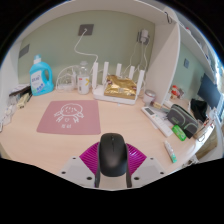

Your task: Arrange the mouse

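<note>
Here the desk (pixel 100 118) runs from a cluttered corner at the far left, where small dark items lie too small to name, to a blue detergent bottle (pixel 41 76) standing upright against the wall. Just beside it, nearer the fingers, lies a pink mouse mat (pixel 68 115) with a pale printed figure — nothing rests on it. Beyond the mat stand a couple of clear bottles or jars (pixel 82 76); whether they hold anything I cannot tell. Next along is a white router (pixel 122 82) with upright antennas, and something golden and crinkled sits in front of it, perhaps a tray or packet; its contents are not clear.

Nearer, in the middle, the black mouse (pixel 112 153) sits between the two fingers of the gripper (pixel 112 163), the magenta pads (pixel 92 158) close against its flanks. The claw looks narrowed onto the mouse and appears to grip it on both sides, the mouse seeming lifted clear of the desk, though I cannot see its underside.

To the right lie a white flat object, a small round tin, a green-and-white tube (pixel 180 131) and a dark pouch (pixel 182 114) — a monitor (pixel 207 95) stands beyond them at the far right.

As I judge it, the mouse is in hand and being carried, with placement not yet done. The next move likely calls for swinging left and forward to the pink mat, lowering until the mouse sits flat, squared to the mat, then parting the fingers without dragging it.
</note>
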Demonstrator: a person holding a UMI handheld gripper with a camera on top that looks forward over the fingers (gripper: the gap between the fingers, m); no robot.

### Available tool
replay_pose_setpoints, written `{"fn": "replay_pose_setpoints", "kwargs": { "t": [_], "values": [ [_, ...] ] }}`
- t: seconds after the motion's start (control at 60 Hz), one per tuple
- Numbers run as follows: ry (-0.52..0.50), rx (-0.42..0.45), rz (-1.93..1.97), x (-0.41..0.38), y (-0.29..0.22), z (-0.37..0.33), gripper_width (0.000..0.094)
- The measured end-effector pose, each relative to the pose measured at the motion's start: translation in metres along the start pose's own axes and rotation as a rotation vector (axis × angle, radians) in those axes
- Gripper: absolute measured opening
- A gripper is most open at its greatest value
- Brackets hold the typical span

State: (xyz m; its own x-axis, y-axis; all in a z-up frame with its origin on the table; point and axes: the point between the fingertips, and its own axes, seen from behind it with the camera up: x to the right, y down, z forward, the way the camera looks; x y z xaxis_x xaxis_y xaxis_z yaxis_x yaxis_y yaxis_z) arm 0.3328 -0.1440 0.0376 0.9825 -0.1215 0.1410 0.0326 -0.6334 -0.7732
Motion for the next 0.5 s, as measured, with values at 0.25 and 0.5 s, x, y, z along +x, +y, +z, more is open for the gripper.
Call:
{"fn": "replay_pose_setpoints", "kwargs": {
  "t": [0.25,0.5],
  "values": [
    [0.032,0.25,0.073,-0.004,-0.182,-0.038,0.0353],
    [-0.125,0.186,0.044,-0.129,-0.208,0.06,0.0347]
  ]
}}
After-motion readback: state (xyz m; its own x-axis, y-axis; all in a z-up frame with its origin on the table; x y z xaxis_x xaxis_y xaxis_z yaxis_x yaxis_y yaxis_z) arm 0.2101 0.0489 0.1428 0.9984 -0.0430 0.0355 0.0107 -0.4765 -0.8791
